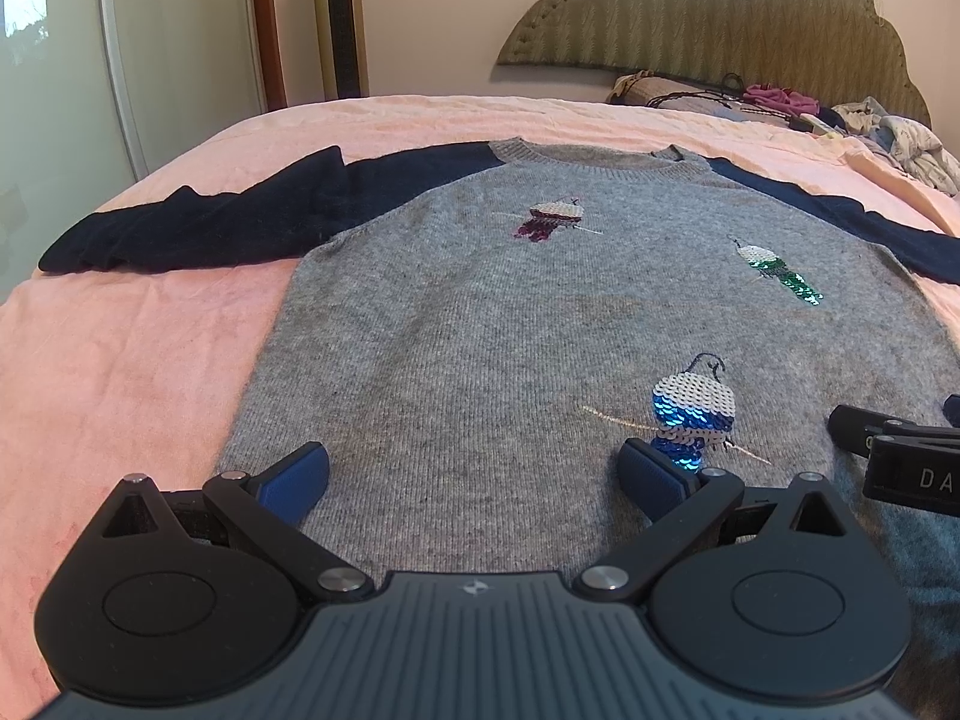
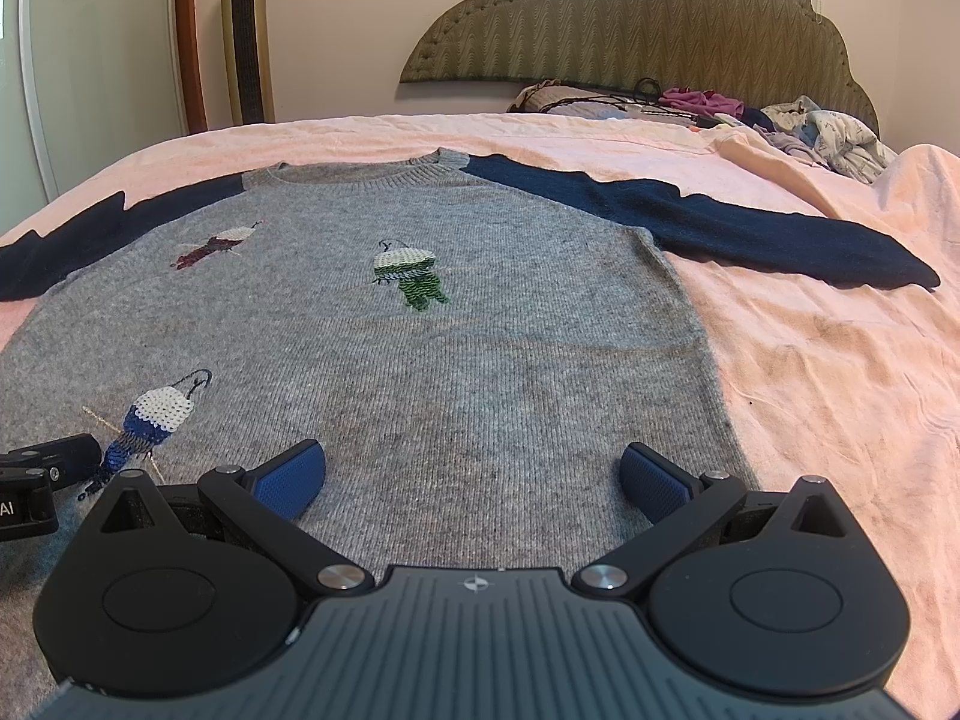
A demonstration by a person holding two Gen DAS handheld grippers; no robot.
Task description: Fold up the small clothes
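A small grey knit sweater [image 1: 480, 330] with navy sleeves and sequin figures lies flat, front up, on the pink bedspread; it also shows in the right wrist view [image 2: 420, 360]. Its left sleeve [image 1: 198, 222] and right sleeve [image 2: 720, 222] are spread out sideways. My left gripper [image 1: 474, 474] is open and empty, over the lower left part of the sweater's body. My right gripper [image 2: 474, 474] is open and empty, over the lower right part. Each gripper's fingers show at the edge of the other's view.
The pink bedspread [image 2: 840, 390] covers the bed on both sides of the sweater. A pile of clothes and cords [image 2: 810, 132] lies by the green headboard [image 2: 660, 18]. A tower fan [image 2: 246, 30] and wardrobe stand at the far left.
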